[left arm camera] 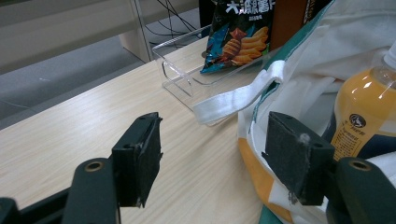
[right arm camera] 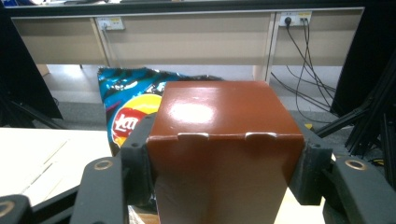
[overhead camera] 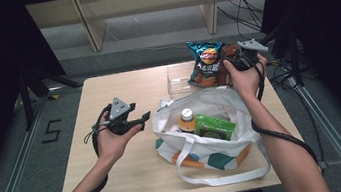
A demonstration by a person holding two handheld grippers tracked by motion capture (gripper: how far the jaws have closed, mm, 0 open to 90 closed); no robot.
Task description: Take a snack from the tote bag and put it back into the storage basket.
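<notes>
At the left of the high view, the left gripper [overhead camera: 134, 121] is held above the bare wooden table [overhead camera: 122, 90], lying across the person's upturned left hand [overhead camera: 111, 142] with its jaws pointing right toward the cloth bag [overhead camera: 214, 153]. Its jaws stand wide apart with nothing between them. In the left gripper view the two black pads [left arm camera: 142, 156] frame only tabletop, with the bag's white strap [left arm camera: 233, 100] and its orange-patterned side just beyond the right-hand pad.

The bag sits open in the middle of the table, to the right of that gripper and apart from it. Inside it stand a bottle of orange drink [overhead camera: 187, 120] and, just beside it to the right, a green packet [overhead camera: 214, 126]. Behind the bag, toward the far edge of the table, lies a clear plastic tray [overhead camera: 176, 77], and a blue bag of crisps [overhead camera: 207, 63] leans upright at the tray's right end.

Further right, the right gripper [overhead camera: 234, 61] is held up at the far right corner of the table in the person's right hand [overhead camera: 246, 77], just beside the crisps. Its jaws are clamped on a brown box [right arm camera: 224, 149]. In the right gripper view the box stands upright between the two pads, pressed on both of its sides, its glossy top flap facing the camera. The crisps show behind the box, to its left.
</notes>
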